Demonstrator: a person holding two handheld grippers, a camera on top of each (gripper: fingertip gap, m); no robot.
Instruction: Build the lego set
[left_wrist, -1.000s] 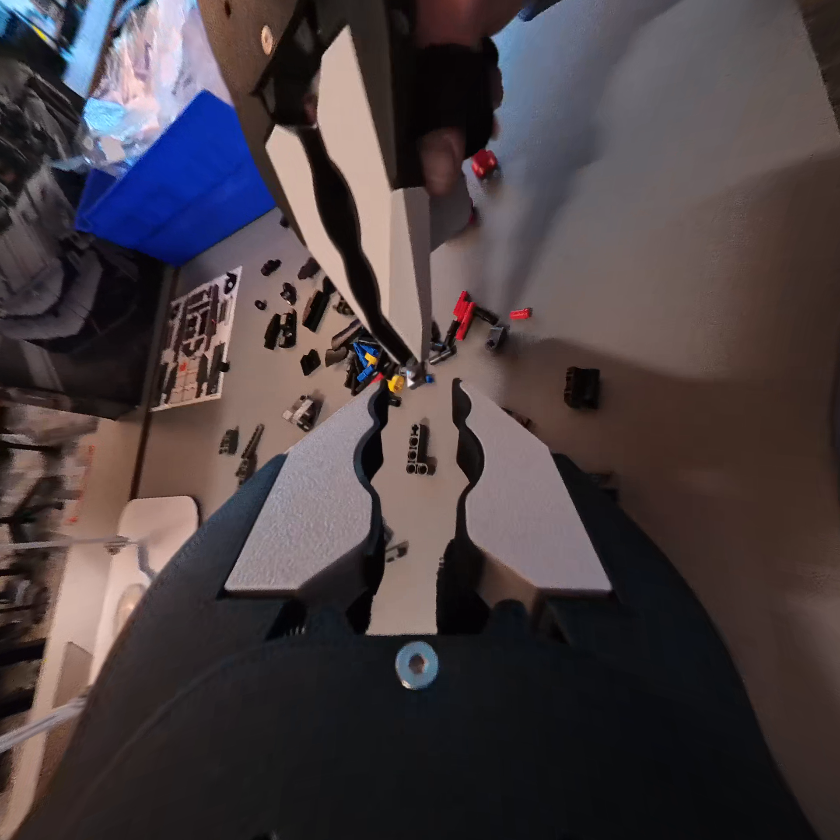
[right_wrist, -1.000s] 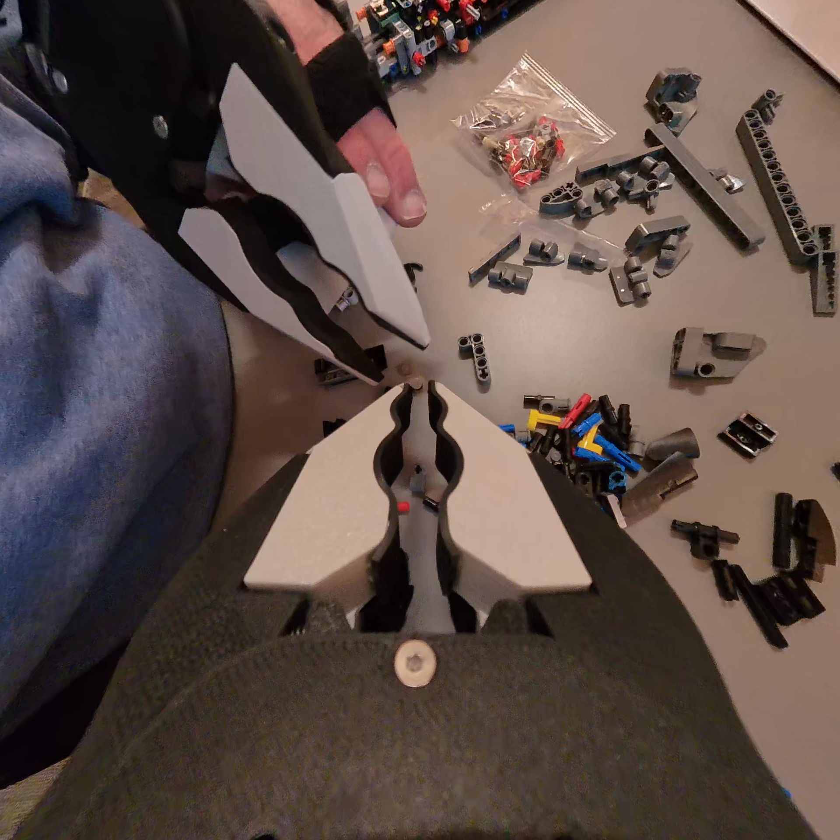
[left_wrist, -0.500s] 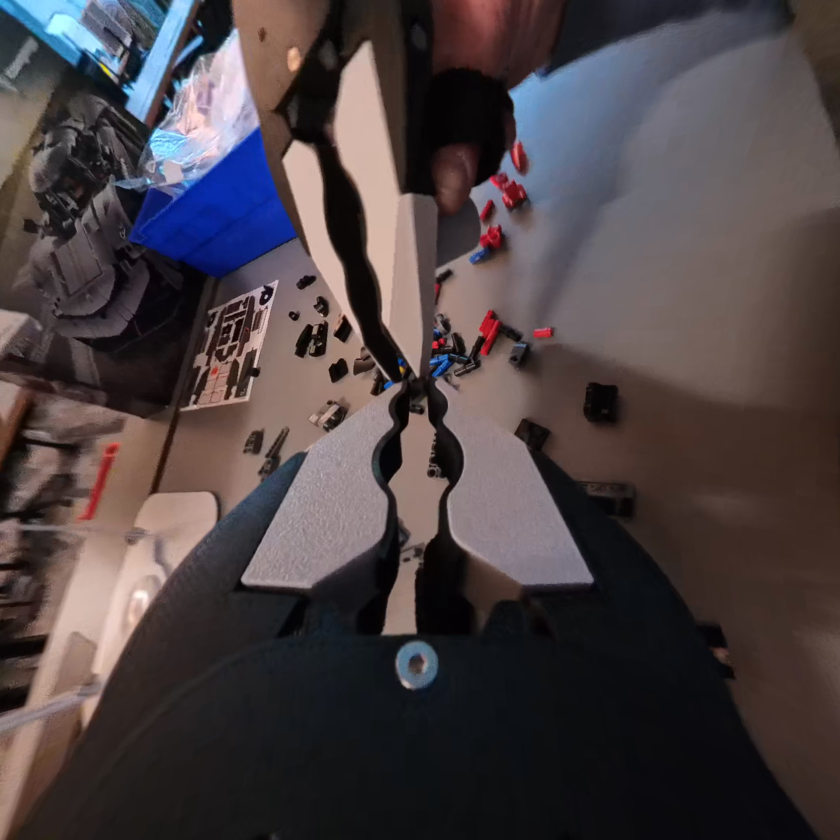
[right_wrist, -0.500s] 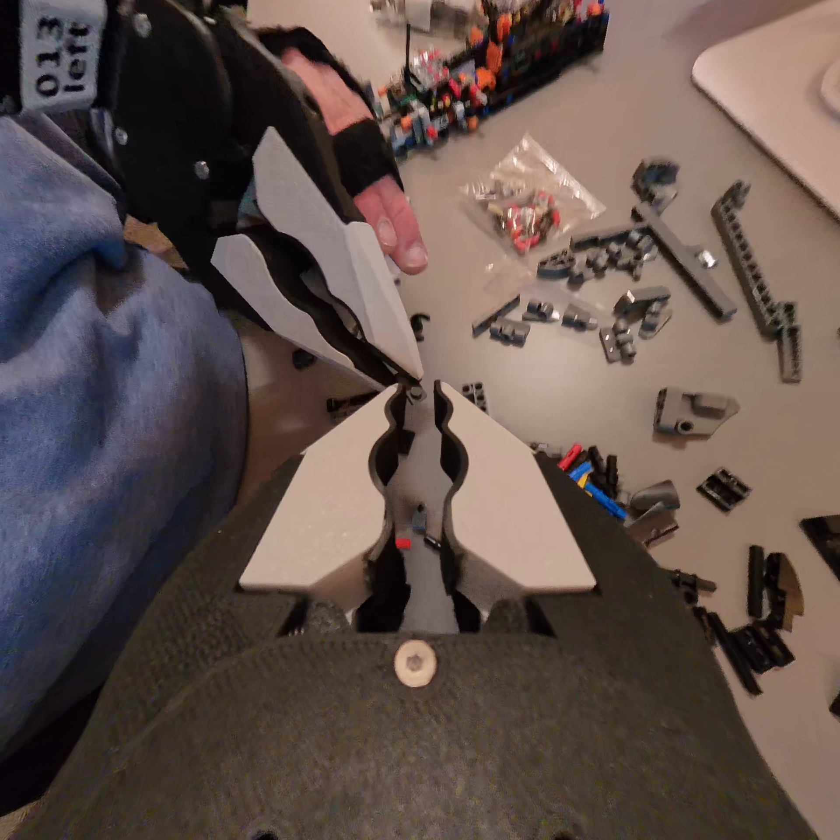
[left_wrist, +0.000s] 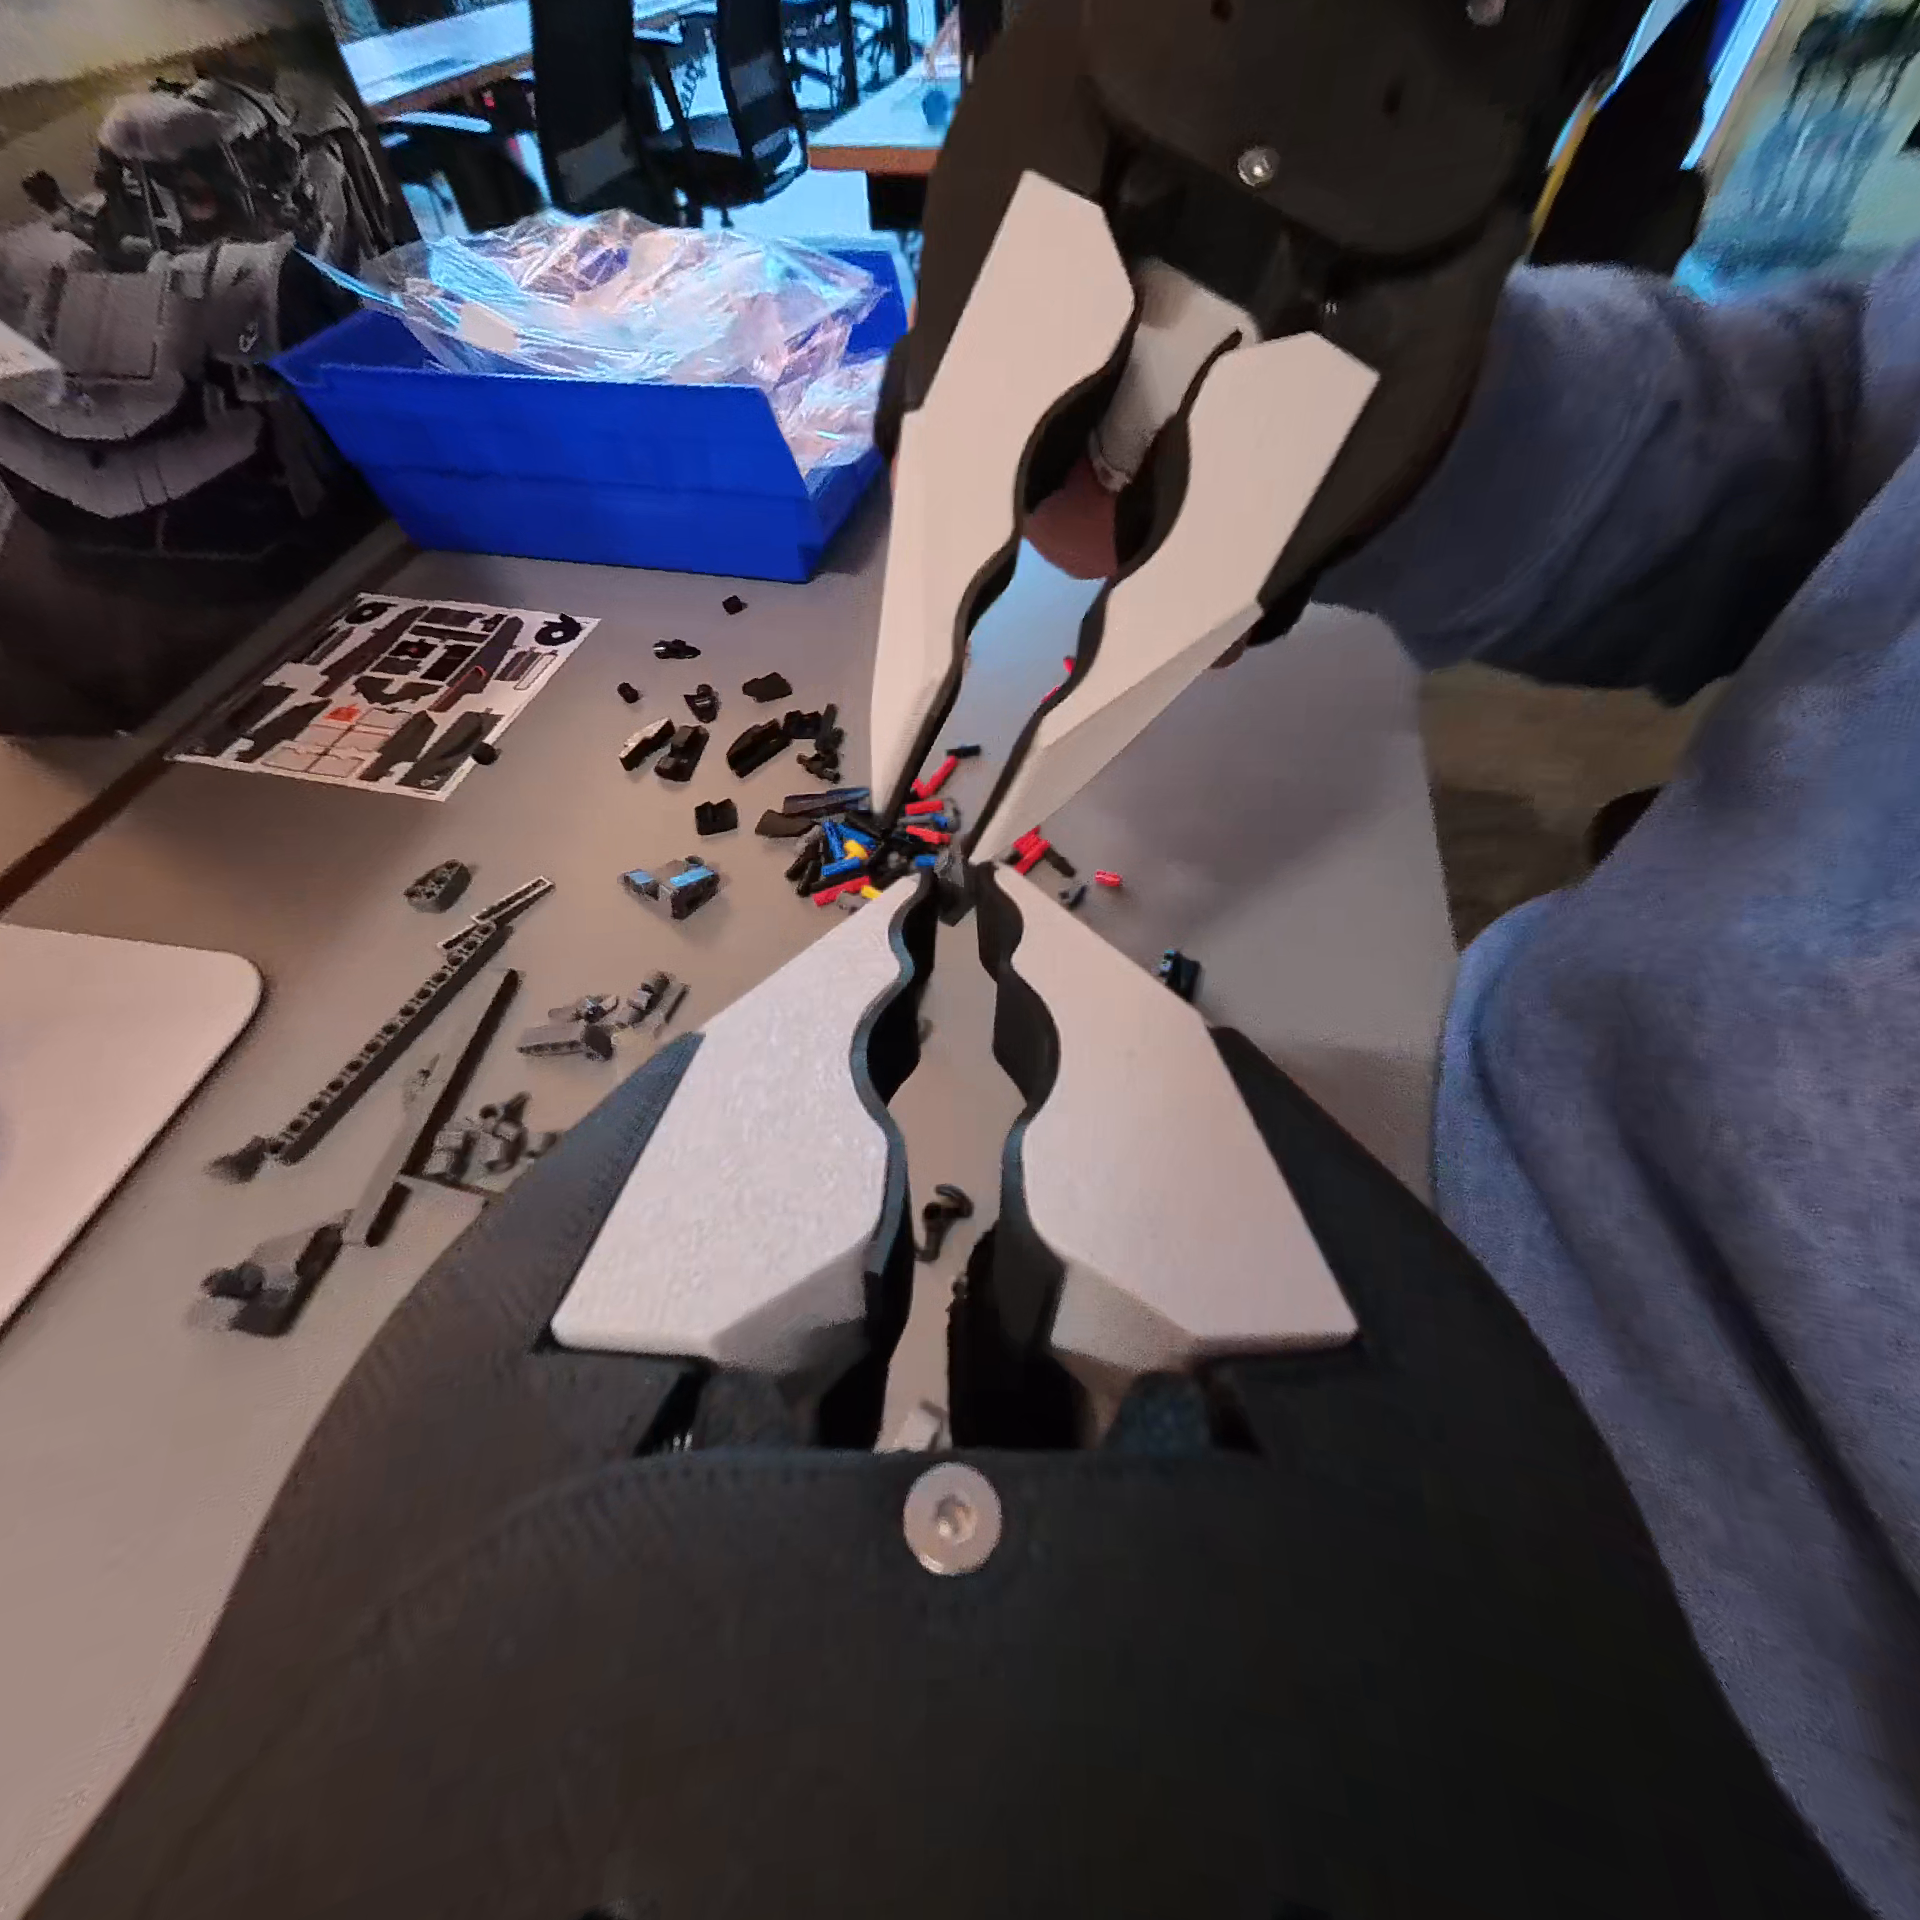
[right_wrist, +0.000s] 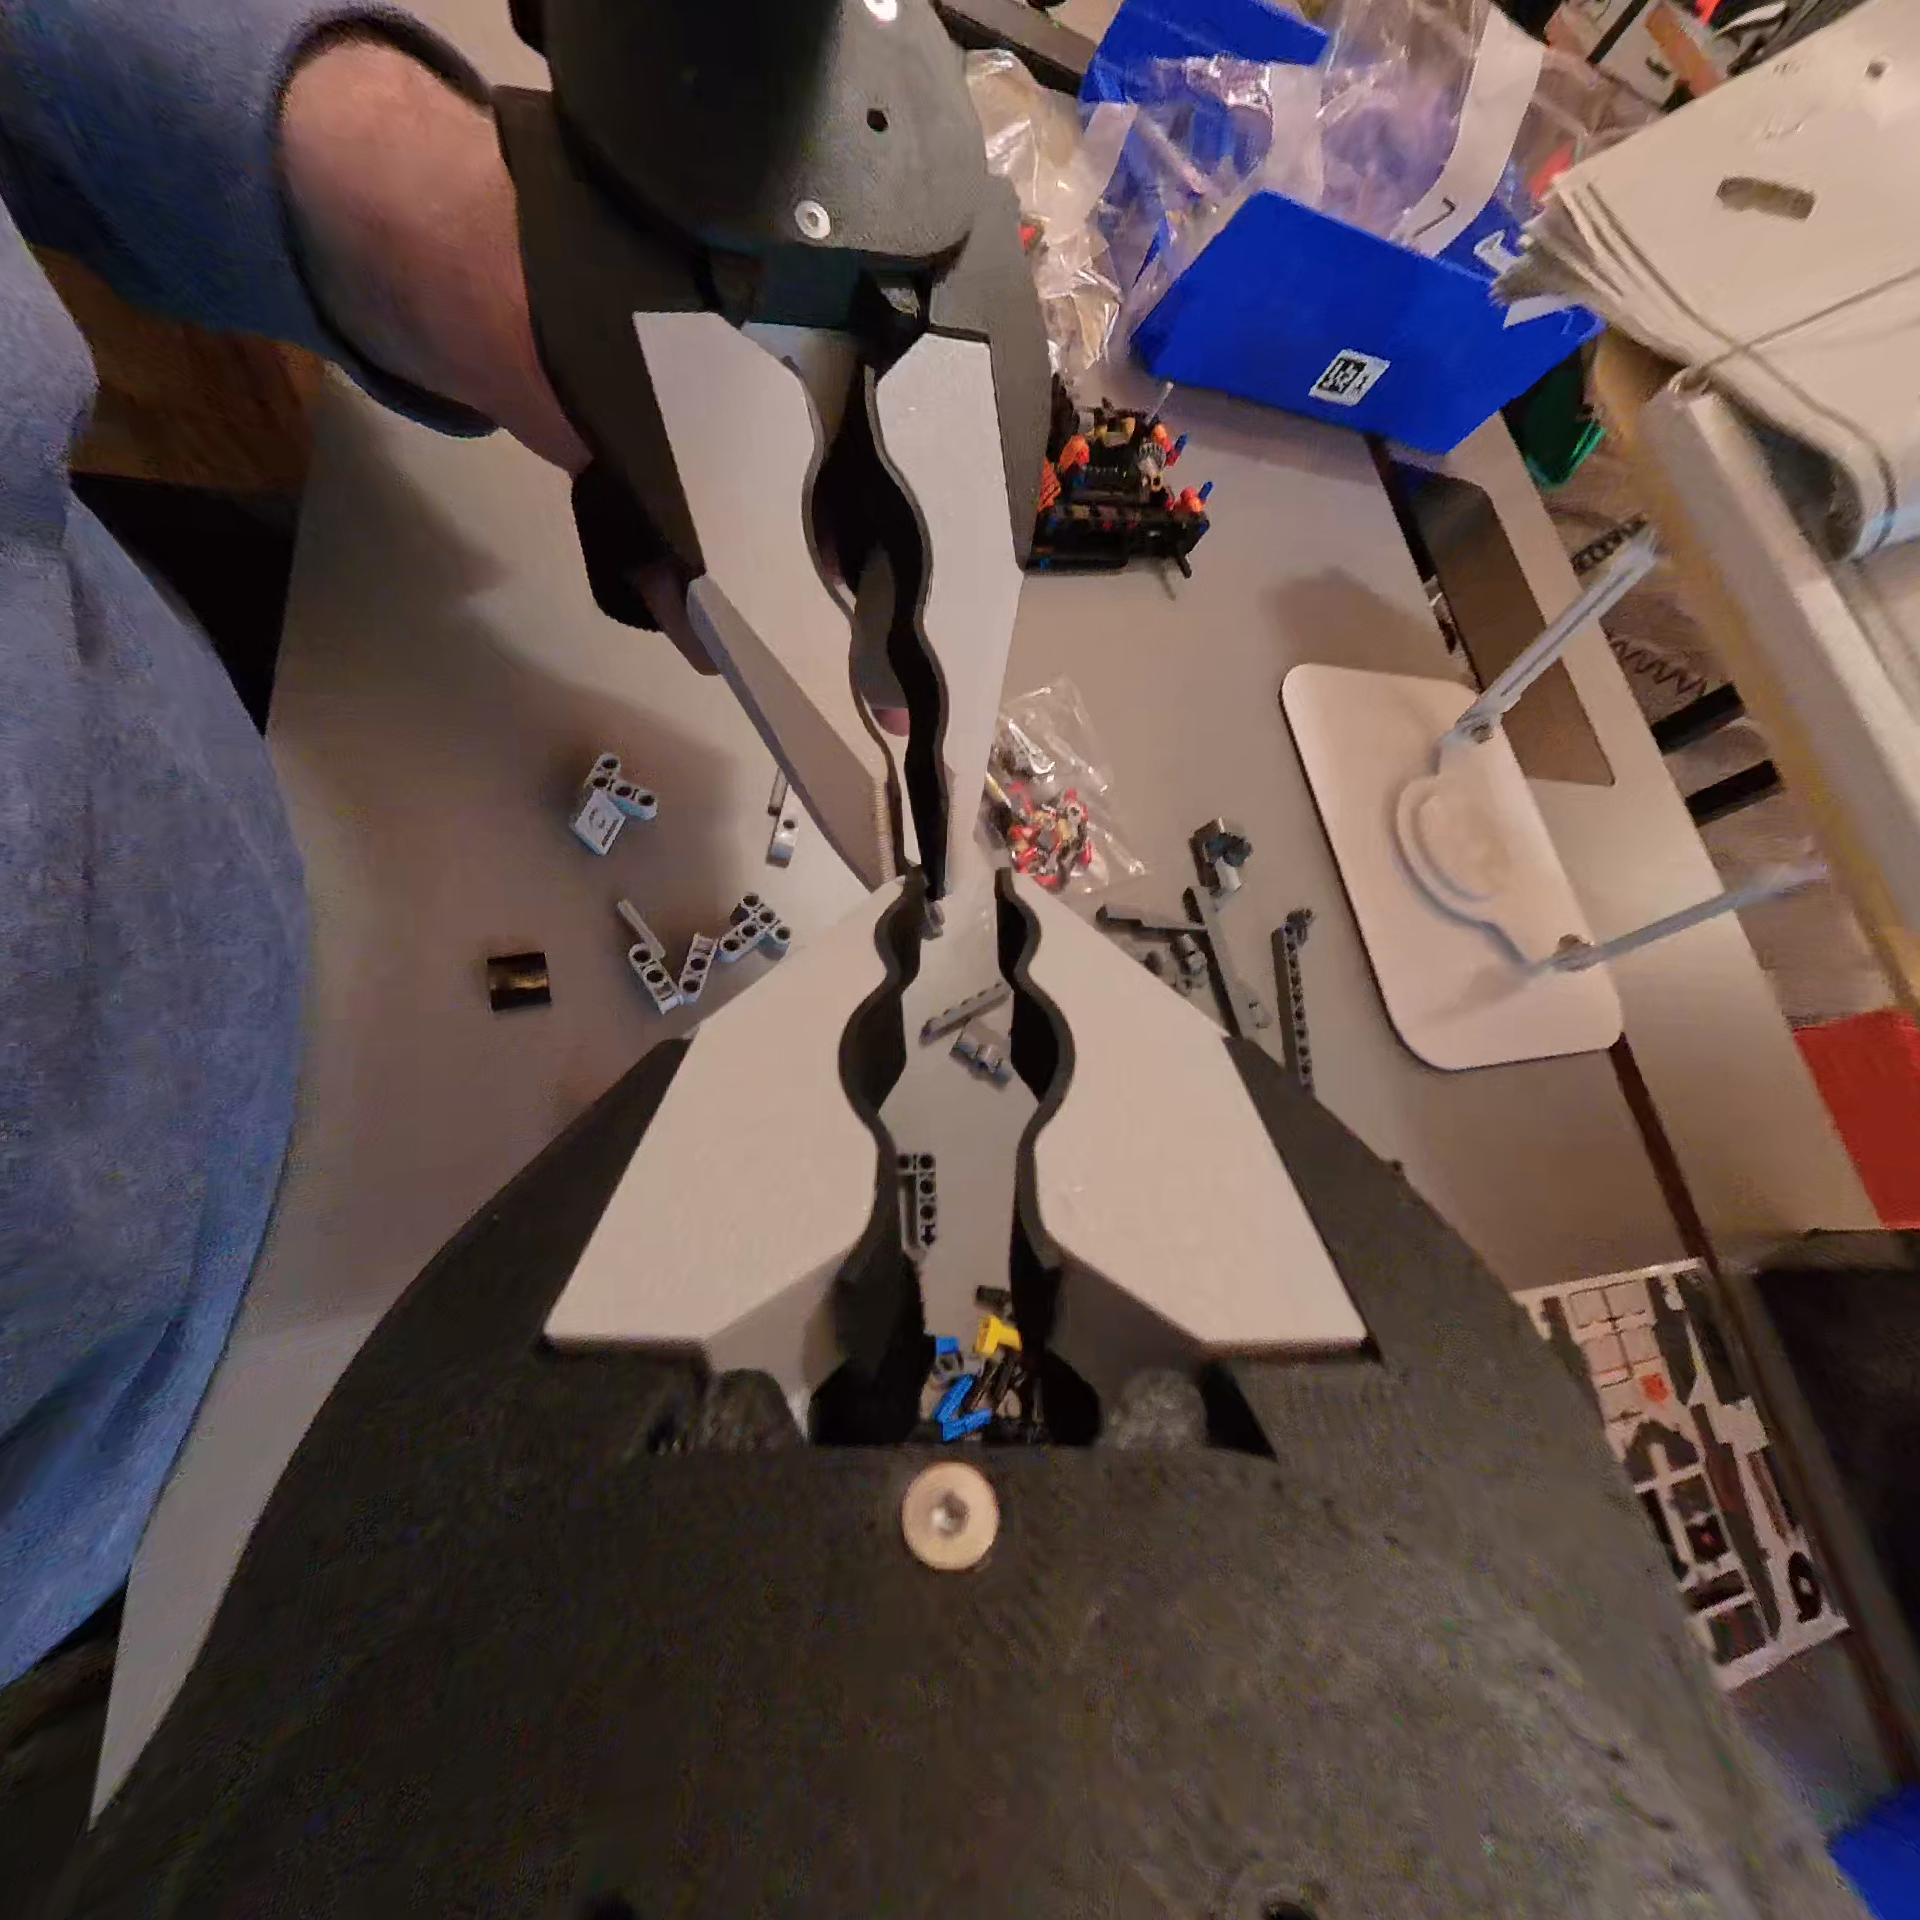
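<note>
In the left wrist view the left gripper (left_wrist: 951, 883) is pinching a small dark grey piece (left_wrist: 950, 875) at its very tips, jaws nearly together, while the right gripper (left_wrist: 930, 826) is reaching in from above with its tips a narrow gap apart, one tip just beside the piece. The piece is too small to read its long axis. Beneath the meeting tips a heap of red, blue and black pins (left_wrist: 883, 836) is lying on the table (left_wrist: 312, 883), with a long black beam (left_wrist: 384, 1044) and a sticker sheet (left_wrist: 390, 691) well off to the left and a blue bin (left_wrist: 582, 457) behind. In the right wrist view the right gripper (right_wrist: 956, 896) is showing a narrow gap, apparently holding nothing; the piece (right_wrist: 932, 914) is sitting by its left fingertip, gripped by the left gripper (right_wrist: 920, 873) coming down from above. So the piece lies dead ahead of both, held only by the left. A parts bag (right_wrist: 1044, 805) and grey connectors (right_wrist: 712, 940) are lying near; nothing is blocking the tips.
</note>
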